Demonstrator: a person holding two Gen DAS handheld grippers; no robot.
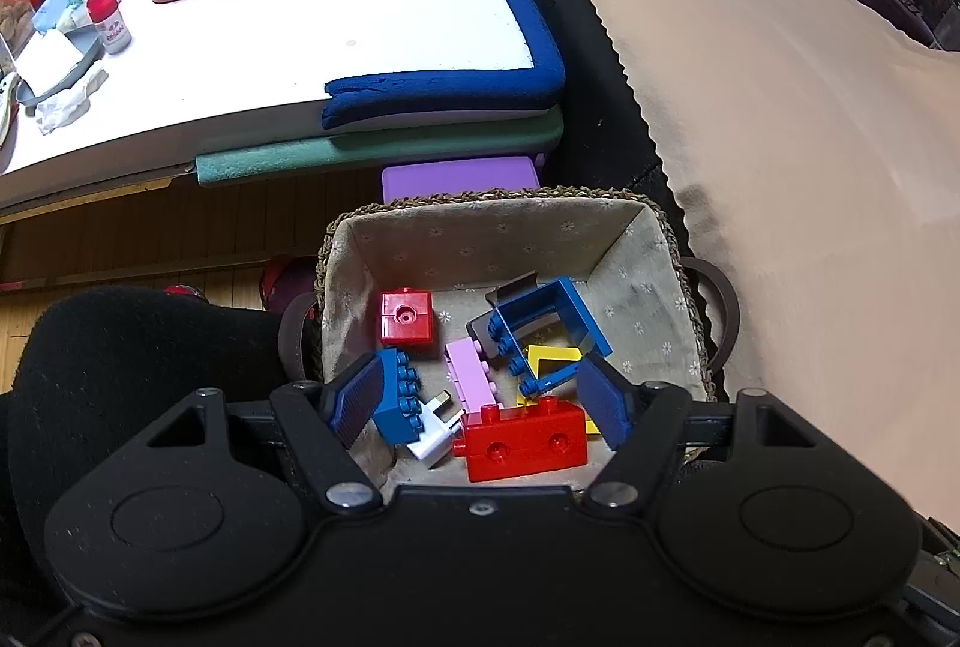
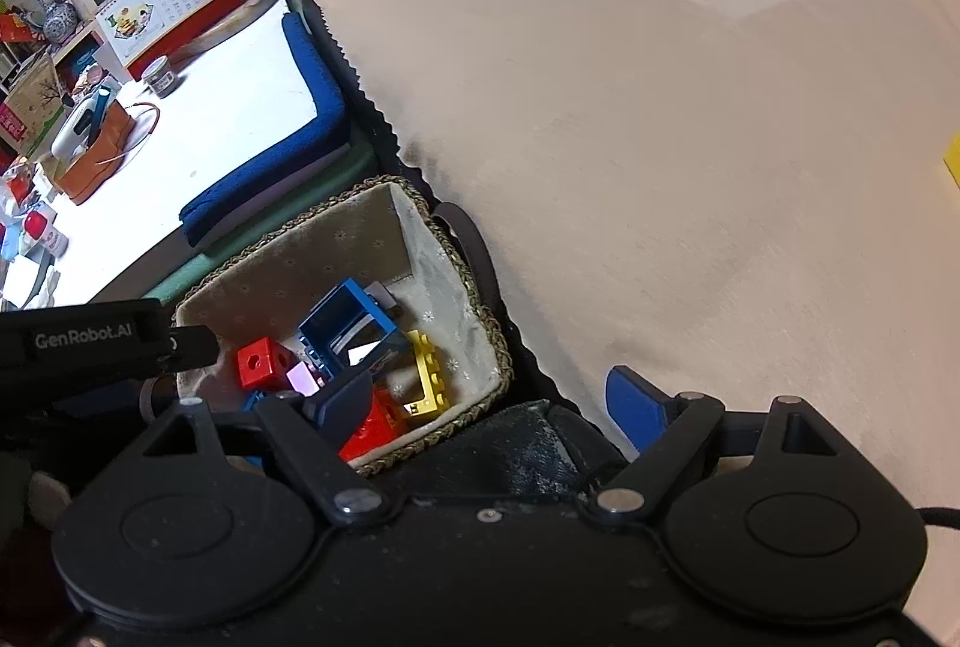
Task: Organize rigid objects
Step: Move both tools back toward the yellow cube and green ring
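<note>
Left wrist view: left hand-held gripper [image 1: 480, 395] hangs over the basket [image 1: 654, 233], fingers wide apart, holding nothing; its left pad touches or overlaps a blue block [image 1: 399, 398]. Inside lie 2 red blocks, a pink block [image 1: 471, 371], a blue frame [image 1: 543, 329], a yellow frame [image 1: 552, 359] and a white plug [image 1: 433, 434]. Right wrist view alone shows a yellow object [image 2: 953, 164] far off on the peach cloth [image 2: 690, 107]. Right hand-held gripper [image 2: 489, 398] is wide open, empty, straddling the basket's near corner.
</note>
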